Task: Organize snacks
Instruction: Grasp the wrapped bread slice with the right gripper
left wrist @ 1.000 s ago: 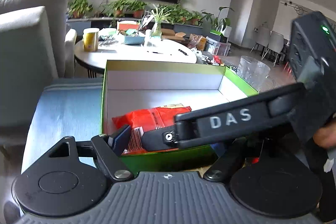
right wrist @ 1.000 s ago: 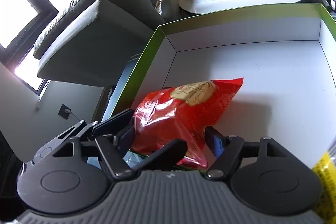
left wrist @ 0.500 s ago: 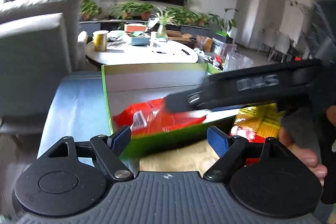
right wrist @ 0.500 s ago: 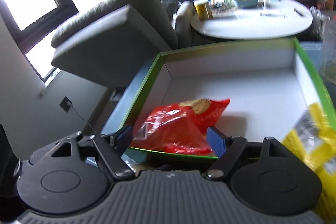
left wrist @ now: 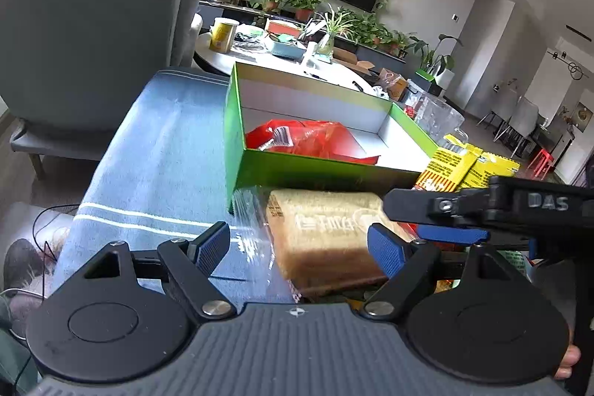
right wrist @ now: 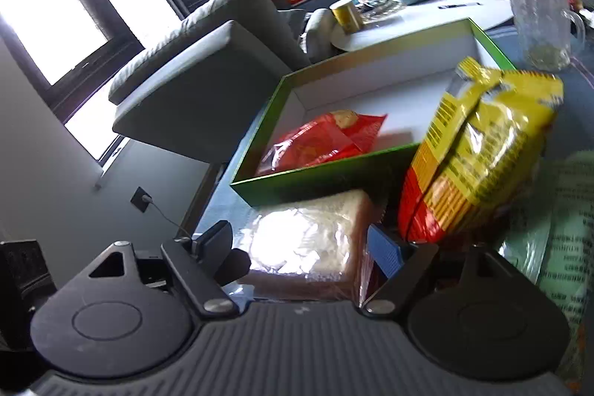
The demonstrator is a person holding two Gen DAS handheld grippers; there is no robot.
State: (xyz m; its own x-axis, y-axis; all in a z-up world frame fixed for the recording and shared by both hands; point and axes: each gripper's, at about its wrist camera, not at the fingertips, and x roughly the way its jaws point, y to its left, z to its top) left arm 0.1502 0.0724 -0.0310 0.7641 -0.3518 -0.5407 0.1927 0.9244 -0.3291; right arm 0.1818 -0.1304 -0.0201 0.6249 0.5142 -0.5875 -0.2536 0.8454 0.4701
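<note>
A green box (left wrist: 326, 169) with a white inside holds a red snack bag (left wrist: 308, 140), also the red snack bag (right wrist: 323, 143) in the right wrist view. In front of the box lies a wrapped bread loaf (left wrist: 326, 236). My left gripper (left wrist: 299, 247) hovers just before the loaf, its jaws opening, pads not touching it. My right gripper (right wrist: 299, 247) stands open with the bread loaf (right wrist: 308, 247) low between its fingers, unpressed. One right finger (left wrist: 482, 206) crosses the left wrist view. A yellow snack bag (right wrist: 482, 143) leans at the box's right corner.
A blue striped cloth (left wrist: 159, 158) covers the surface left of the box. A grey armchair (left wrist: 85, 36) stands at the left, a round white table (right wrist: 427, 13) with a yellow cup behind. A glass pitcher (right wrist: 538, 21) and a pale green bag (right wrist: 564, 229) are at the right.
Both grippers have drawn back from the box, leaving the red bag lying inside. The bread loaf and the yellow bag have come into view in front of them.
</note>
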